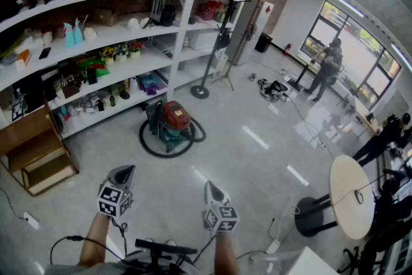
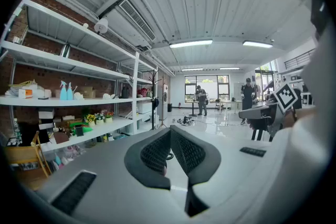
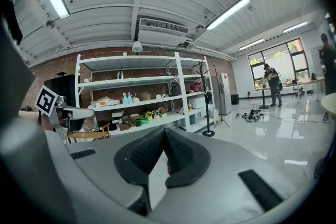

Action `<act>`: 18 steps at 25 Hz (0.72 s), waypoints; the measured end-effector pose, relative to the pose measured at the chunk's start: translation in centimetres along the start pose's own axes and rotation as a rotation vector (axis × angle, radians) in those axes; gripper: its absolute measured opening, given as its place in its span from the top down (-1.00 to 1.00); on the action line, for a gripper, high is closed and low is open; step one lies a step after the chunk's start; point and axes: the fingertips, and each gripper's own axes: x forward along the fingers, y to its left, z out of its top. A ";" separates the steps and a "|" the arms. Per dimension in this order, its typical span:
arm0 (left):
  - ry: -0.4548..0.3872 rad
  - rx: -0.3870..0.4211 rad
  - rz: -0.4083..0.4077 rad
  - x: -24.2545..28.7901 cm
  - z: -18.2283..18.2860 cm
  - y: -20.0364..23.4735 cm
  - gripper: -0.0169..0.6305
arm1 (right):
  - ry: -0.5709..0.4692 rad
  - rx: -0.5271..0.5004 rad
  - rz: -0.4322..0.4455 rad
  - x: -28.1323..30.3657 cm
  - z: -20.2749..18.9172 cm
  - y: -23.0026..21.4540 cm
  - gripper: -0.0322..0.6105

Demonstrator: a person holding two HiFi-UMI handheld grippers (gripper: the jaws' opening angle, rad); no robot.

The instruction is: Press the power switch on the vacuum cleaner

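Observation:
The vacuum cleaner (image 1: 172, 123), with a red top, a teal body and a black hose coiled round it on the floor, stands in front of the shelves in the head view. Both grippers are held low and near me, well short of it. My left gripper (image 1: 127, 169) points toward it with its jaws together and nothing between them. My right gripper (image 1: 210, 185) sits to the right, also shut and empty. In the left gripper view the closed jaws of the left gripper (image 2: 170, 131) hide the vacuum; in the right gripper view the right gripper (image 3: 164, 131) does the same.
White shelving (image 1: 96, 42) full of small items runs along the back left. A wooden step unit (image 1: 38, 154) stands at the left, a coat rack (image 1: 201, 91) behind the vacuum, a round table (image 1: 351, 195) at the right. Cables (image 1: 273, 88) lie on the floor; a person (image 1: 325, 67) stands by the window.

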 end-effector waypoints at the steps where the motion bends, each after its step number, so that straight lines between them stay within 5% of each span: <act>1: -0.001 0.003 -0.001 0.1 0.1 0.1 0.93 | -0.008 0.000 0.001 0.1 0.2 0.1 0.86; 18: -0.007 0.038 -0.038 0.1 0.1 2.9 0.93 | -0.057 0.008 -0.010 1.1 1.5 2.6 0.86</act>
